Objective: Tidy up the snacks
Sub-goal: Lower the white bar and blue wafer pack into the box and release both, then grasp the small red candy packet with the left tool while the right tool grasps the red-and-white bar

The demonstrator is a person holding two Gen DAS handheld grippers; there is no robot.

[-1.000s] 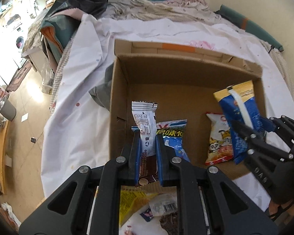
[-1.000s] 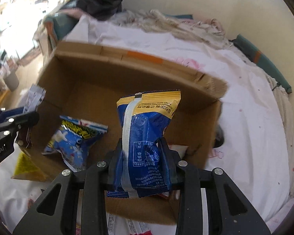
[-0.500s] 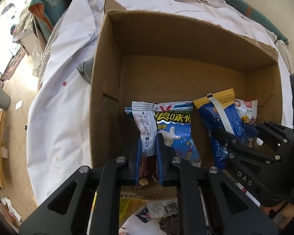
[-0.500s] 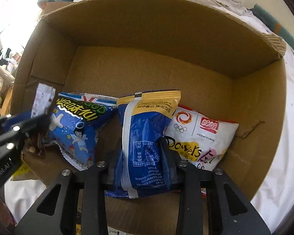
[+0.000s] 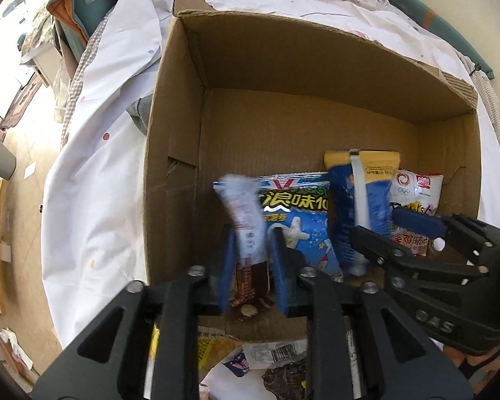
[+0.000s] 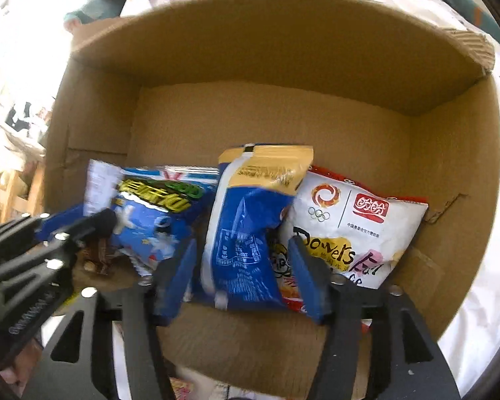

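Inside, the box (image 6: 283, 50) holds four snack packs along its near wall: white bar (image 5: 246, 230) far left, star bag (image 5: 300, 226), blue bag (image 6: 246, 233), white bag (image 6: 356, 230) at right. Both grippers have just been opening. Left gripper (image 5: 251, 256) flanks the bar, right gripper (image 6: 243, 266) the blue bag, pads clear.

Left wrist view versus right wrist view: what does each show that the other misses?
Only the left wrist view shows the loose wrappers outside the box's near wall and the floor at left.

Only the right wrist view shows the white snack bag nearly whole.

Both show the cardboard box, the starry blue bag, the slim brown-and-white packet between the left gripper's parted jaws, and the blue-and-yellow bag between the right gripper's parted jaws.
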